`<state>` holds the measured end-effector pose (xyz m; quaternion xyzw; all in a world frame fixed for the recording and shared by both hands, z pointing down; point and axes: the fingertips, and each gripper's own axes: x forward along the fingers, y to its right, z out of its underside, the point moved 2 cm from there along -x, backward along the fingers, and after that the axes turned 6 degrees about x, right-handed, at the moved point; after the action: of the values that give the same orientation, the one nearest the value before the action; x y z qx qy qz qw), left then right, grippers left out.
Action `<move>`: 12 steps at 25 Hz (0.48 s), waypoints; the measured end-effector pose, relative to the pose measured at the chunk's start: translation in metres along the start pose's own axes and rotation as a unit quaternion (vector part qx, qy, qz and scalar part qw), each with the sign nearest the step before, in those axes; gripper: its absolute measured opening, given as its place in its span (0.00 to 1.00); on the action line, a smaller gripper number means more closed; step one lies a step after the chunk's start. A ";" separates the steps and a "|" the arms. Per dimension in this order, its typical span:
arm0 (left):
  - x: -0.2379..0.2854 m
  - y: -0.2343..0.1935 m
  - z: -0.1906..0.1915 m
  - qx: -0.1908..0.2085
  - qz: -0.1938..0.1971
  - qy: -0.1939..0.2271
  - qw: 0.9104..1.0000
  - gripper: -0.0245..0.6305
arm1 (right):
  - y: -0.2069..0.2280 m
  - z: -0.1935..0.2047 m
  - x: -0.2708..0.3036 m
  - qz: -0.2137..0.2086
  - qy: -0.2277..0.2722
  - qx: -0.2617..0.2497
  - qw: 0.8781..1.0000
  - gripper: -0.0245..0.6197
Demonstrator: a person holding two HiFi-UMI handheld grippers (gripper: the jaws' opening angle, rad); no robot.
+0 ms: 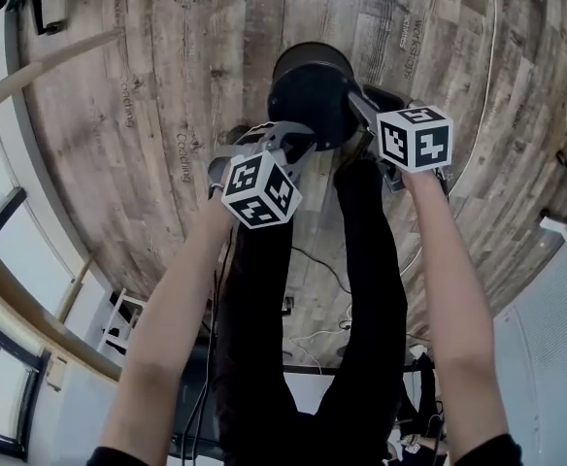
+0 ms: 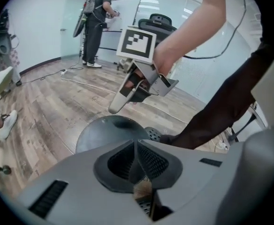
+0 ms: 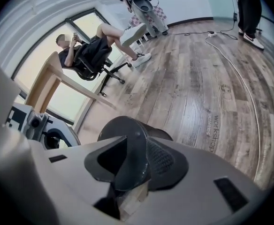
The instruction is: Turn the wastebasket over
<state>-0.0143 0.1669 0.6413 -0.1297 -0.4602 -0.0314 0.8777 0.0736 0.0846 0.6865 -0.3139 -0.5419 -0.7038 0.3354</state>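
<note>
The black mesh wastebasket (image 1: pixel 308 85) lies on the wood floor with its solid round base (image 2: pixel 110 131) facing the left gripper view. At the basket's near left rim, my left gripper (image 1: pixel 298 146) (image 2: pixel 136 146) has its jaws together, with only a thin dark edge between the pads. My right gripper (image 1: pixel 363 116) (image 3: pixel 133 146) is at the near right rim. A dark curved piece of the wastebasket (image 3: pixel 134 149) stands between its pads, which press on it. The left gripper view also shows the right gripper (image 2: pixel 127 95) above the basket.
My own legs in black trousers (image 1: pixel 361 260) stand just behind the basket. A curved wooden desk edge (image 1: pixel 41 61) runs along the left. A cable (image 3: pixel 242 83) crosses the floor. One person sits on an office chair (image 3: pixel 87 55); another stands far off (image 2: pixel 97 29).
</note>
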 end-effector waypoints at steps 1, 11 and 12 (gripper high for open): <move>-0.008 -0.001 -0.005 -0.018 -0.009 0.008 1.000 0.09 | -0.003 -0.002 -0.008 0.001 0.001 -0.006 1.000 0.26; -0.117 -0.010 -0.059 -0.157 -0.099 0.090 0.978 0.06 | -0.055 -0.041 -0.109 0.028 0.035 -0.089 0.995 0.13; -0.129 -0.012 -0.066 -0.166 -0.108 0.098 0.975 0.06 | -0.063 -0.046 -0.120 0.028 0.041 -0.100 0.994 0.13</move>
<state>-0.0381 0.1305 0.5024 -0.2192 -0.3721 -0.2144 0.8761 0.0884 0.0679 0.5453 -0.3322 -0.4457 -0.7569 0.3438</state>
